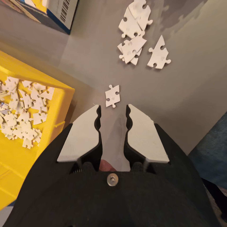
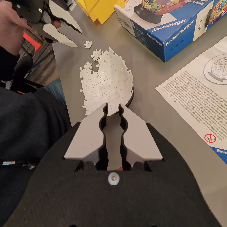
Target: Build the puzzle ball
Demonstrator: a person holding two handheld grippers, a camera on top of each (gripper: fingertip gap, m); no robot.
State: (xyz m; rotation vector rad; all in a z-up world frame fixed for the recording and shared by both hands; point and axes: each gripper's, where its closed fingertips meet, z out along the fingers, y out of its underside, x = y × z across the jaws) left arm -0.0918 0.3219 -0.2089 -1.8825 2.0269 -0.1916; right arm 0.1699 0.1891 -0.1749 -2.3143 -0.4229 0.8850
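Observation:
In the right wrist view the half-built puzzle ball (image 2: 105,83), a white shell of joined pieces, sits open side up on a black stand (image 2: 131,98). My right gripper (image 2: 113,105) is at its near rim, jaws a narrow gap apart, with the rim showing between the tips. My left gripper (image 1: 113,106) is open and empty. A single loose white piece (image 1: 112,96) lies on the table just ahead of its tips. This gripper (image 2: 78,39) and the loose piece (image 2: 88,44) also show at the upper left of the right wrist view.
A yellow bin (image 1: 59,110) with many loose pieces stands on the left. Small joined groups of pieces (image 1: 135,20) (image 1: 158,55) lie farther ahead. The blue puzzle box (image 2: 172,30) and an instruction sheet (image 2: 196,98) lie right of the ball. The table edge and a person's dark sleeve (image 2: 30,116) are on the left. The grippers' ends are close to 30 cm from one another.

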